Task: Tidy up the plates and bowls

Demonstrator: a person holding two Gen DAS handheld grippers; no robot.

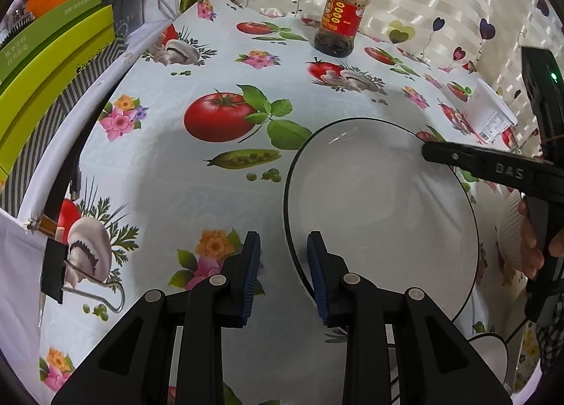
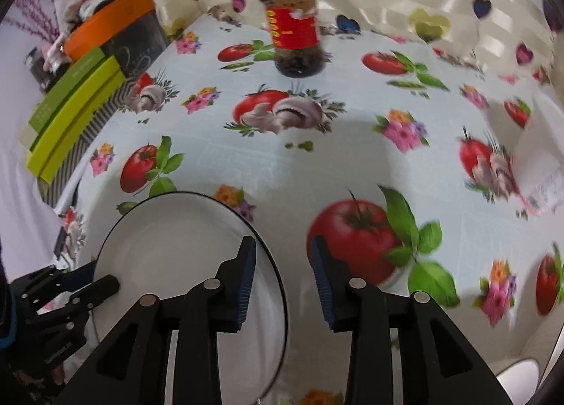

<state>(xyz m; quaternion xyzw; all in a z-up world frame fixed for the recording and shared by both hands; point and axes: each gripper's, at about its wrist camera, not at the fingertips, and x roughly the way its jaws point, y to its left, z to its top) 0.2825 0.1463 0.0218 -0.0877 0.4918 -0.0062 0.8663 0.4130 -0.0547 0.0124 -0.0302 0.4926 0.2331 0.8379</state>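
Observation:
A white plate with a thin black rim (image 1: 380, 214) lies flat on the printed tablecloth. My left gripper (image 1: 283, 264) is open and straddles its left rim, one blue pad over the plate and the other over the cloth, neither pressing. In the right wrist view the same plate (image 2: 176, 257) sits at lower left. My right gripper (image 2: 282, 264) is open astride its right rim in the same way. The right gripper's black finger (image 1: 458, 158) reaches over the plate's far right edge. The left gripper (image 2: 100, 276) shows at the plate's left edge.
A red-lidded sauce jar (image 1: 343, 17) stands at the back of the table. Green and orange boxes (image 1: 53, 70) line the left side. A binder clip (image 1: 53, 274) grips the cloth's left edge. A black-rimmed white bowl (image 1: 490, 352) sits at lower right, a white packet (image 1: 493, 115) beyond.

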